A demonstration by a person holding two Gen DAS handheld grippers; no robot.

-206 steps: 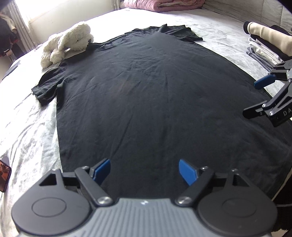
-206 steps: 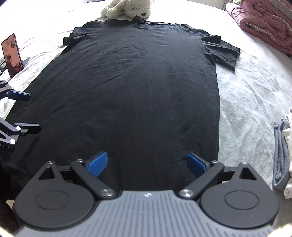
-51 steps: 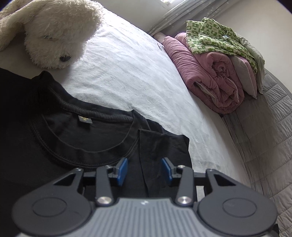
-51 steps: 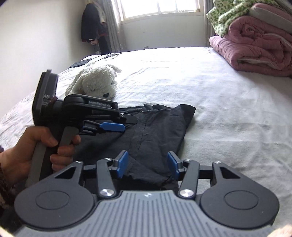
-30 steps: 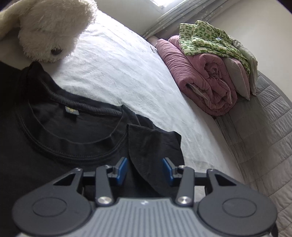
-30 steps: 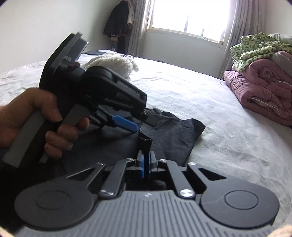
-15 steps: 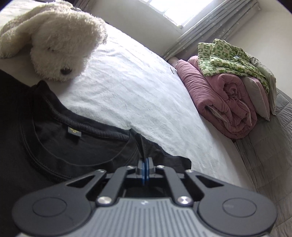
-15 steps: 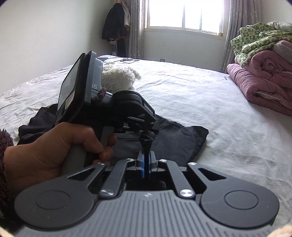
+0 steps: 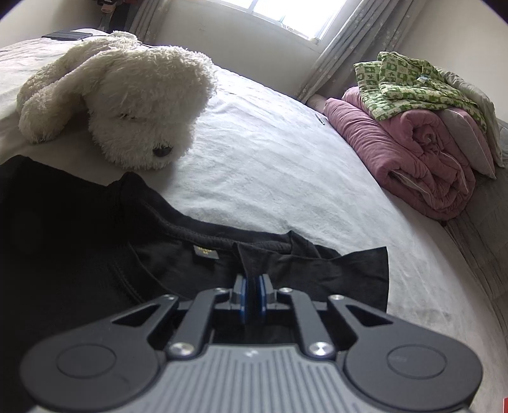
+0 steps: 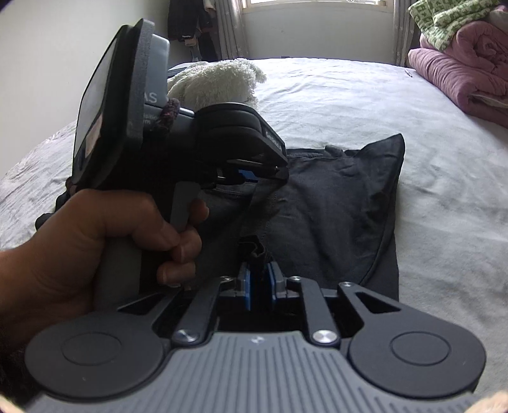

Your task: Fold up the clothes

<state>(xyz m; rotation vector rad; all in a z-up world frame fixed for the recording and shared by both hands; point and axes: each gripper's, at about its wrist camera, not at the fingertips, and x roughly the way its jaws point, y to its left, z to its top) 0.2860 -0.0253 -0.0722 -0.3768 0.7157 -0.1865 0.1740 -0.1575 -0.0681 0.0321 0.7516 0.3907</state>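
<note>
Across the white bedspread (image 9: 279,165) lies the black T-shirt (image 9: 95,241), its collar end near both grippers and its sleeve folded inward. Far left sits a white plush dog (image 9: 127,104); far right, a rolled pink quilt (image 9: 409,152) carries a green patterned cloth (image 9: 409,79). A curtained window (image 9: 285,12) lights the far wall. Left gripper (image 9: 253,295), in a hand (image 10: 104,241), pinches a fold of shirt by the collar while its jaws are opening; right gripper (image 10: 260,279) likewise is easing apart around bunched fabric.
</note>
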